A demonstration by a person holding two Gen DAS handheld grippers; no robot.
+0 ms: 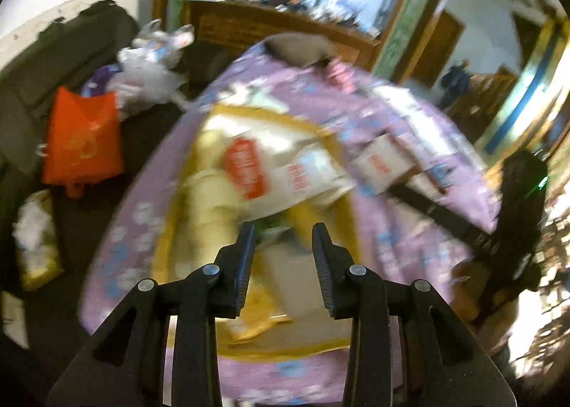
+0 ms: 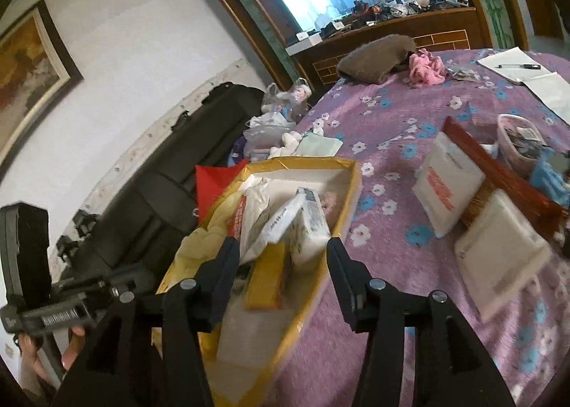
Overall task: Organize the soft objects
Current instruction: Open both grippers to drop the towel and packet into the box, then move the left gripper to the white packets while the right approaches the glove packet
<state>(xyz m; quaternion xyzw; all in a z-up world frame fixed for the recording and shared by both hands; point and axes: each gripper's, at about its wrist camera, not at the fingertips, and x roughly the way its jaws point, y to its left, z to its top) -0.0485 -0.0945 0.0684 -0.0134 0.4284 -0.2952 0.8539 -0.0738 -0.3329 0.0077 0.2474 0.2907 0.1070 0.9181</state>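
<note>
A yellow-taped cardboard box (image 2: pixel 351 186) lies on the purple flowered bedspread (image 2: pixel 392 122) and holds tissue packs (image 2: pixel 306 218) and a pale yellow cloth (image 2: pixel 199 243). My right gripper (image 2: pixel 281 246) is open and empty just above the box's near end. My left gripper (image 1: pixel 284 232) is open and empty above the same box (image 1: pixel 167 239); that view is blurred. Two white packs (image 2: pixel 445 186) (image 2: pixel 498 257) lie on the bed right of the box. A brown hat (image 2: pixel 374 57) and pink cloth (image 2: pixel 425 68) lie at the bed's far end.
A red-brown board (image 2: pixel 498 175) lies between the white packs, with a small pink basket (image 2: pixel 506 143) behind it. Papers and a pen (image 2: pixel 516 66) sit at far right. A black bag (image 2: pixel 178 164), orange bag (image 1: pixel 82 139) and plastic bags (image 2: pixel 270 122) crowd the left bedside.
</note>
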